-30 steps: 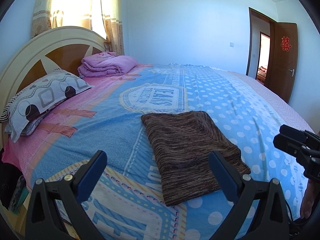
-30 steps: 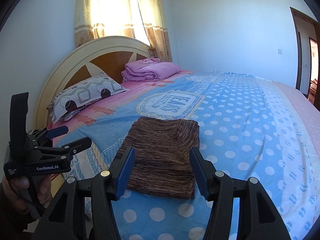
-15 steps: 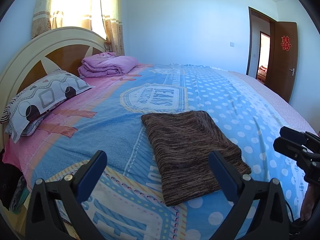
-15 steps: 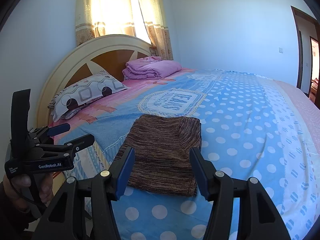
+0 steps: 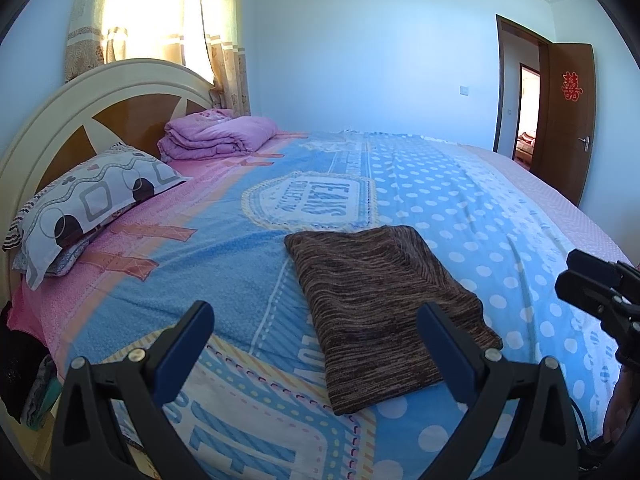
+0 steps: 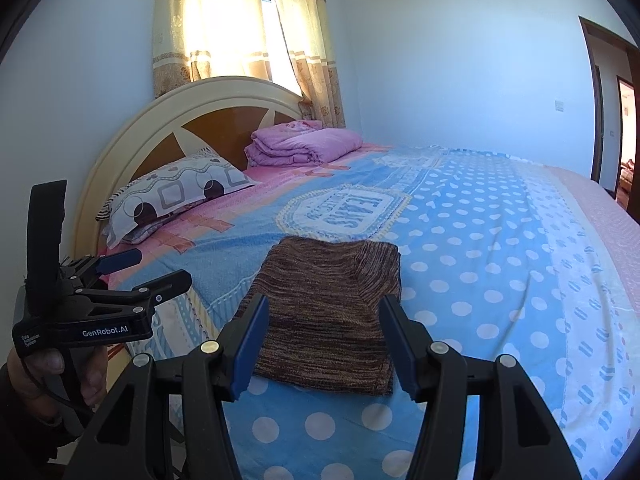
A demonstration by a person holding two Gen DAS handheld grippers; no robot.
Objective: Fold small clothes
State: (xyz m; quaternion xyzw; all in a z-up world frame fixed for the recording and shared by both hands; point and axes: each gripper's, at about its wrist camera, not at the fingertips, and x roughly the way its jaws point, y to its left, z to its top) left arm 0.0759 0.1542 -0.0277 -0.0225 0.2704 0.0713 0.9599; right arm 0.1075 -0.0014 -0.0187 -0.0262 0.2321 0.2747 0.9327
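Note:
A brown knitted garment lies folded into a flat rectangle on the blue dotted bedspread; it also shows in the right wrist view. My left gripper is open and empty, held above the near edge of the bed, clear of the garment. My right gripper is open and empty, just short of the garment's near edge. Each gripper shows in the other's view, the right one at the far right and the left one at the left.
A patterned pillow and a folded pink quilt lie by the headboard. An open brown door stands at the far right. A curtained window is behind the headboard.
The right gripper has risen and drawn back slightly, so the garment sits a little lower in its view. The left gripper and garment have barely moved.

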